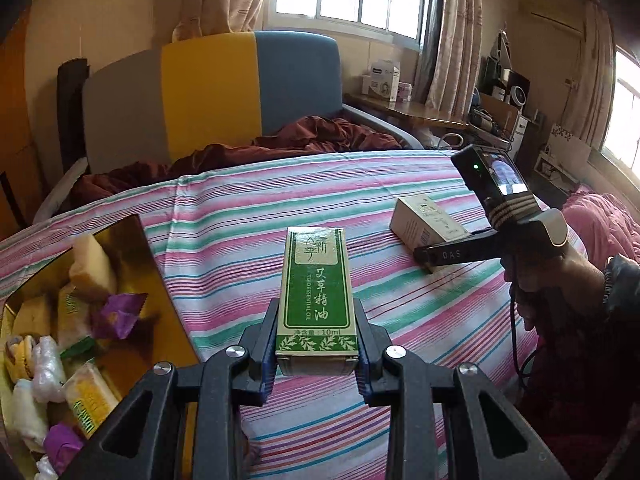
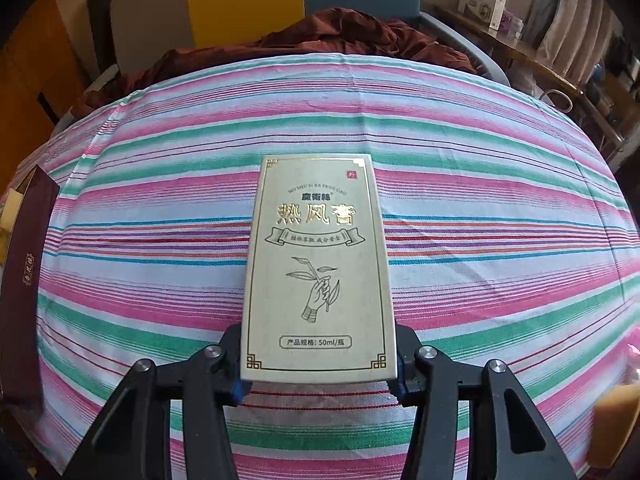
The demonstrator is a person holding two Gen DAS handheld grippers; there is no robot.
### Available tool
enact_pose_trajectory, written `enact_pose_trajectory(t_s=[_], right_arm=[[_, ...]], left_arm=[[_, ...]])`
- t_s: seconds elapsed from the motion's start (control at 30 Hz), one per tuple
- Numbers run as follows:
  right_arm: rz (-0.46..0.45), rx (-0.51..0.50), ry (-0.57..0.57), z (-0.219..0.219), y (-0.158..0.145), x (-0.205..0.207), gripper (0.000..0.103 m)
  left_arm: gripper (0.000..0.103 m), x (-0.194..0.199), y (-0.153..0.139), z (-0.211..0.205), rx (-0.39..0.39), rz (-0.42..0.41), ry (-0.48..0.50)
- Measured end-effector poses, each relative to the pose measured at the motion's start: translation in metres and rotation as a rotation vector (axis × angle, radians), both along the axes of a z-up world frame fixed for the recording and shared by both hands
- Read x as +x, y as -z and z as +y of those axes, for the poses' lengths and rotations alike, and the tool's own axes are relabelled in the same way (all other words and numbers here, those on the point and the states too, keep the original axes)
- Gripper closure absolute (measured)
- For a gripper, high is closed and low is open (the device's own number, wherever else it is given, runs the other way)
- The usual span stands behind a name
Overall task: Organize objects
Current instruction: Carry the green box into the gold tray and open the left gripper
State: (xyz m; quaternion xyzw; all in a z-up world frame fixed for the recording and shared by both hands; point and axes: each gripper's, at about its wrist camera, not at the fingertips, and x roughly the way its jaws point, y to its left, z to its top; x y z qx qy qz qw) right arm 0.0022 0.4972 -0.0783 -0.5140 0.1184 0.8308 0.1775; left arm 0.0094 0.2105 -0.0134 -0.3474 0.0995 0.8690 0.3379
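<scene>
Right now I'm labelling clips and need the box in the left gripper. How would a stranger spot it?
Look at the striped sheet over the bed. Near its front edge the left gripper is shut on a slim green box marked 10ml. The only other box on the sheet is wider and cream, over to the right.

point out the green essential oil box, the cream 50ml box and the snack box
green essential oil box (image 1: 314, 292): left wrist view, green front panel.
cream 50ml box (image 2: 318, 268): right wrist view, printed top face.
snack box (image 1: 132, 240): left wrist view, bare gold inner wall.
</scene>
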Motion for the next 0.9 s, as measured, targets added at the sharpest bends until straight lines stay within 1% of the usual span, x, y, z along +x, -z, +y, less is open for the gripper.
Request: enact_pose_trajectory(t_s=[0.17, 0.67, 0.77, 0.9], right_arm=[[0.0, 0.018, -0.01, -0.001, 0.0, 0.001, 0.051], [0.0, 0.038, -0.016, -0.008, 0.002, 0.001, 0.051], [-0.002, 0.043, -0.017, -0.009, 0.002, 0.002, 0.051], [-0.004, 0.048, -0.018, -0.011, 0.002, 0.004, 0.051]], left_arm=[[0.072, -0.006, -0.004, -0.023, 0.013, 0.001, -0.058], [0.072, -0.02, -0.004, -0.081, 0.025, -0.021, -0.193], [0.072, -0.026, -0.001, -0.097, 0.037, -0.043, -0.222], [0.072, -0.038, 0.003, -0.132, 0.084, -0.094, -0.288]])
